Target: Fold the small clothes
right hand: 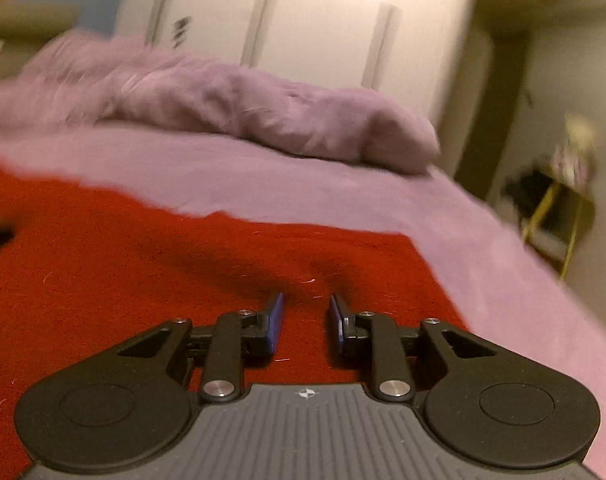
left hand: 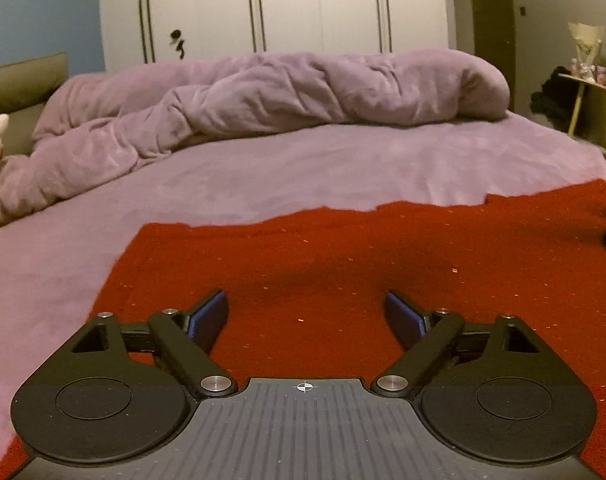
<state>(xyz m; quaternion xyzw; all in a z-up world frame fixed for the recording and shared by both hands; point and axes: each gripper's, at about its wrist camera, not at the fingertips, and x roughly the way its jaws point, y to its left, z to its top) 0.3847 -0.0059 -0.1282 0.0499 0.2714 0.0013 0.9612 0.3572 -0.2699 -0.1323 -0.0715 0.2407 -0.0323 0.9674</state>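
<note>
Overhead, both tongs agape above unlabelled red garment.

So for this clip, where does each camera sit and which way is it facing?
Left wrist: on the left tongs, jaws wide, low over the red garment, facing the bunched duvet and wardrobe.
Right wrist: on the right tongs, jaws narrower, over the garment's right part, tilted and blurred.
Shared: garment, duvet, wardrobe, side table.

Left gripper jaws wide apart over red garment on bed.
</note>
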